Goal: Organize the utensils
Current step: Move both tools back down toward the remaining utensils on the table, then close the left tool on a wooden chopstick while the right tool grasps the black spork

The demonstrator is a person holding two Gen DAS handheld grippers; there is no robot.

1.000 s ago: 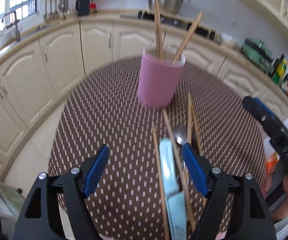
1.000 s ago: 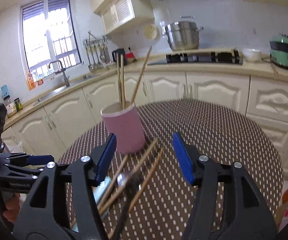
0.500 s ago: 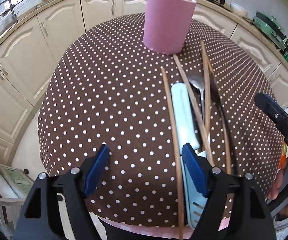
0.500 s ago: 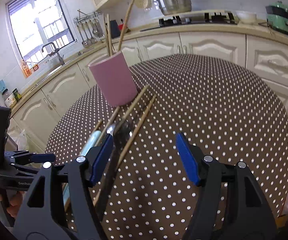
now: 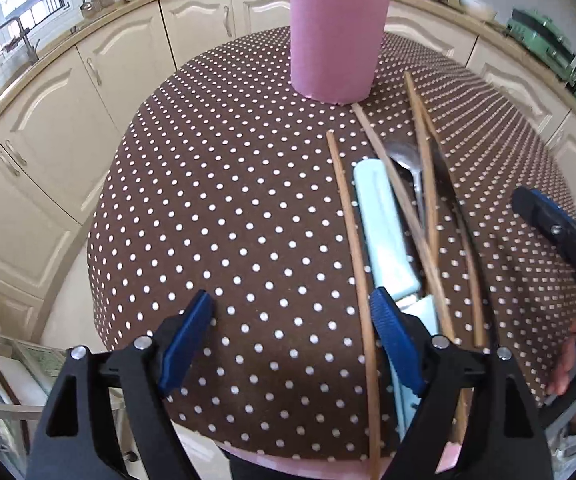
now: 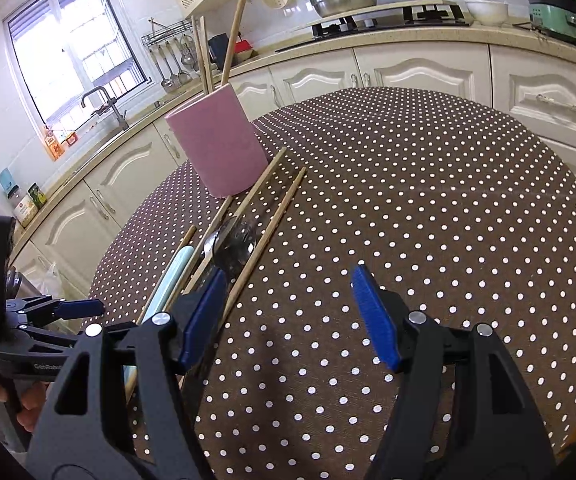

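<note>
- My left claw point(image 5: 292, 344) was spread wide and held nothing; my right claw point(image 6: 288, 316) was the same, wide and empty.
- Three chopsticks stood in the pink cup point(image 5: 338, 38) at the far side of the dotted table point(image 5: 216, 216), so a start was made.
- Left lying just in front of the cup: four loose chopsticks point(image 5: 352, 240), one spoon point(image 5: 408, 160), one pale blue knife point(image 5: 382, 228), and what I took for a dark utensil point(image 5: 446, 178), hard to make out.
- Most of the work remained.
</note>
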